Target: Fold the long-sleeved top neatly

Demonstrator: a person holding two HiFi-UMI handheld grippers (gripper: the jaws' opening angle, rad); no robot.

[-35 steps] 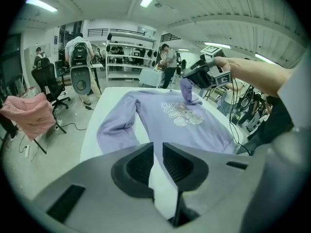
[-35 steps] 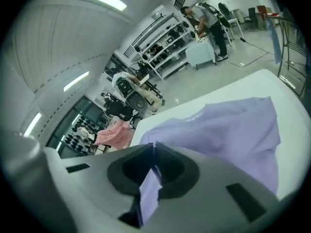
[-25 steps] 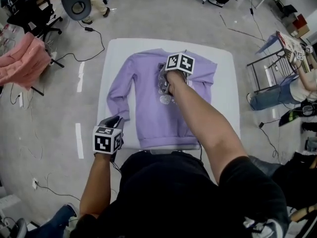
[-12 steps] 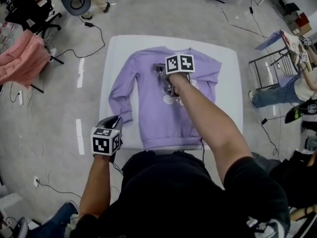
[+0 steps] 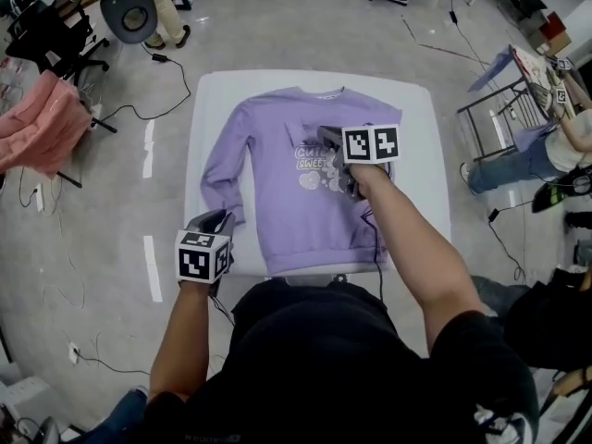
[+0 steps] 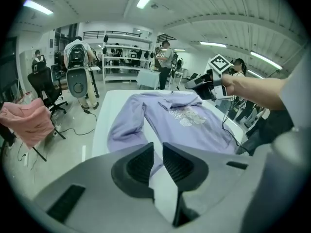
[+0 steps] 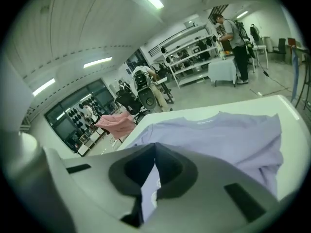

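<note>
Lavender long-sleeved top (image 5: 268, 202) spread on the white table (image 5: 421, 155); neither gripper holds it.
The top lies print-up across the table's middle. The right gripper (image 5: 322, 135) hovers over the table's centre, its jaws just closed tip to tip on nothing. The left gripper (image 5: 218, 220) is at the table's near left corner, its jaws slightly apart and empty.

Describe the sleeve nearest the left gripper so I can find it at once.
On the white table lies a lilac top with a print on its chest. Its sleeve runs down the table's left side in the head view, ending by the left gripper. It is a narrow strip, with bare table between it and the body.
</note>
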